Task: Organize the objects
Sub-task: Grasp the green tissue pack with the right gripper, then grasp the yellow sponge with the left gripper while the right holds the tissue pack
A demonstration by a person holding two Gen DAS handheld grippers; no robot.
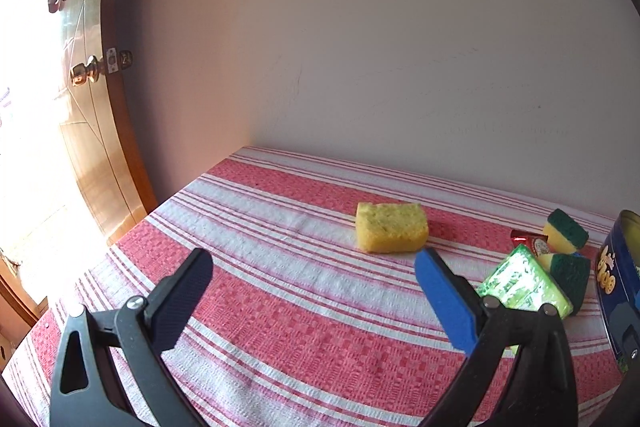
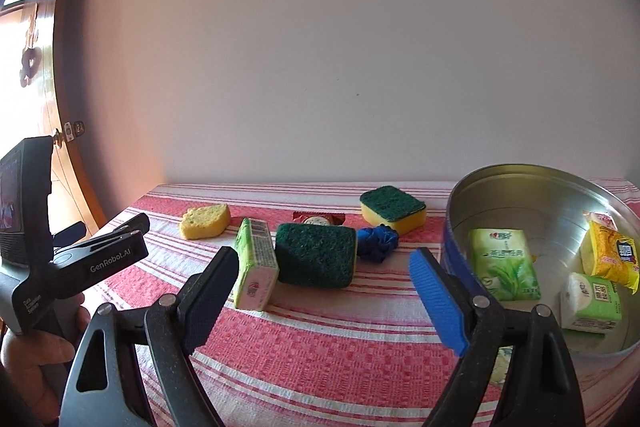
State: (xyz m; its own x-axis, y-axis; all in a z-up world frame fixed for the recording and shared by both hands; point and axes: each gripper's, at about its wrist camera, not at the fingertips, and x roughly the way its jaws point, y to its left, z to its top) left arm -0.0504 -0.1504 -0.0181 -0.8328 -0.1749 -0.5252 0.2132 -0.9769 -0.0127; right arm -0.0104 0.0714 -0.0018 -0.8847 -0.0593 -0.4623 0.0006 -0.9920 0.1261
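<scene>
My left gripper (image 1: 314,259) hovers open and empty over the striped tablecloth (image 1: 280,327), short of a plain yellow sponge (image 1: 392,227). My right gripper (image 2: 324,259) is also open and empty, just in front of a green tissue pack (image 2: 256,267) standing on edge and a green-topped sponge (image 2: 316,255). Behind these lie a red candy wrapper (image 2: 319,217), a blue scrunchie (image 2: 378,241) and a second green-topped sponge (image 2: 394,209). The yellow sponge (image 2: 205,221) sits at the far left. A round metal tin (image 2: 540,203) on the right holds two tissue packs and a yellow snack bag (image 2: 612,255).
A plain wall runs along the back of the table. A wooden door (image 1: 92,107) with a brass knob stands to the left of the table. In the right wrist view a person's hand (image 2: 36,355) holds the left gripper's body (image 2: 80,263) at the left edge.
</scene>
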